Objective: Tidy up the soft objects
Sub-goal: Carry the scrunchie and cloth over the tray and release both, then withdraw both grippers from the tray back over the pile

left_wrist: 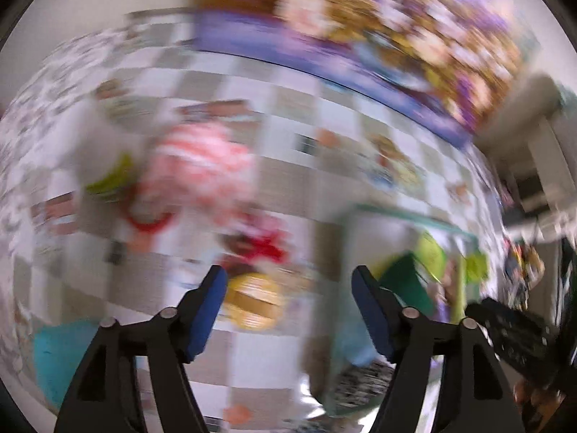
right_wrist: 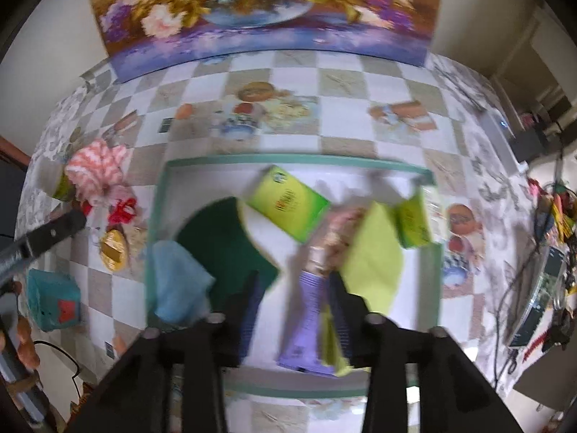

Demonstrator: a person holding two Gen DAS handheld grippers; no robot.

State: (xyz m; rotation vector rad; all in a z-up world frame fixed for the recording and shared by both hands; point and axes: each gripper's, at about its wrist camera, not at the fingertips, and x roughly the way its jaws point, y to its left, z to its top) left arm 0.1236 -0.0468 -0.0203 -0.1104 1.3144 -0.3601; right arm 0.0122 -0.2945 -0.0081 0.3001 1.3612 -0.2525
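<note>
We hover our right gripper (right_wrist: 294,296), jaws apart and empty, over the teal-rimmed tray (right_wrist: 158,195) collecting soft items: dark green sponge (right_wrist: 223,234), blue cloth (right_wrist: 176,281), yellow-green cloth (right_wrist: 371,252). Our left gripper (left_wrist: 288,306) hangs wide open near the pink knitted bundle (left_wrist: 202,166), a gold tin (left_wrist: 252,299) between.

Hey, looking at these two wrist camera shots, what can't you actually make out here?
- Left wrist view: motion blur smears the pink striped soft item and red bow; their exact shapes are unreadable.
- Right wrist view: the right gripper is blurred; whether its fingers touch the purple item is unclear.
- Lettering on the green box: too blurred.
- Tray: near rim partly hidden by the gripper.
</note>
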